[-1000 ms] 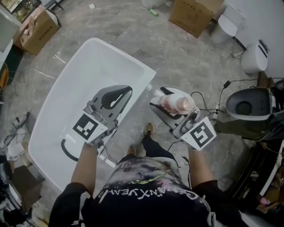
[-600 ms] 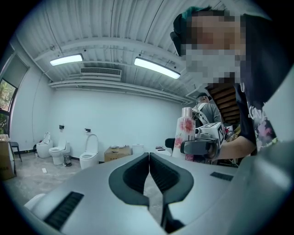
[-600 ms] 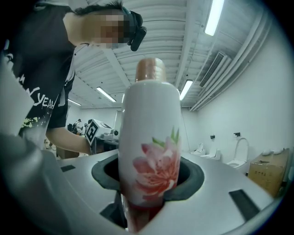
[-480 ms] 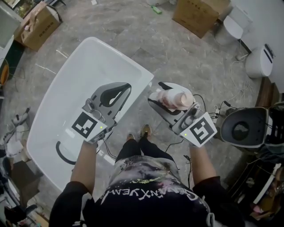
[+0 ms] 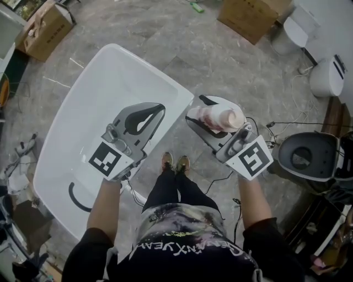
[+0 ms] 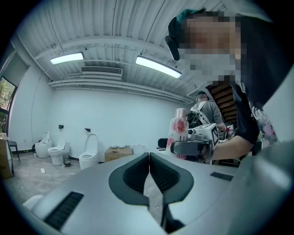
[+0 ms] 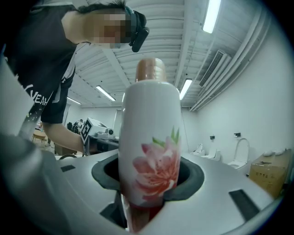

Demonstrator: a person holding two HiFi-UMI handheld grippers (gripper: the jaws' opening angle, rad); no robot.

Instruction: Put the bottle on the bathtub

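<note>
Grey stone floor (image 5: 237,60) spreads through a showroom-like space. A white bathtub (image 5: 157,70) sits slantwise at the person's left, with a cardboard box (image 5: 251,16) further off and a toilet (image 5: 302,157) at the right.

The right gripper (image 5: 194,110) is clamped on the bottle (image 5: 220,117), a white one with a pink flower and a tan cap. Its pads press on the lower body, and the bottle stands upright between them. The bottle hangs over bare floor just beside the tub's corner, not yet above the rim. The left gripper (image 5: 156,109) carries nothing. Its jaws are closed pad against pad, and it hovers over the tub's right-hand side.

The main risk looks to be the landing. The rim is narrow and seems rounded, and the bottle is tall for its base. Set down off-centre or slightly tilted, it would likely topple once the jaws let go, either into the tub or onto the hard floor (the worse of the two). The low grip leaves most of the bottle above the pads, so a bump against the rim could lever it askew. Cables (image 5: 219,177) trail on the floor near the person's shoes (image 5: 174,162) and could snag a step toward the tub.
</note>
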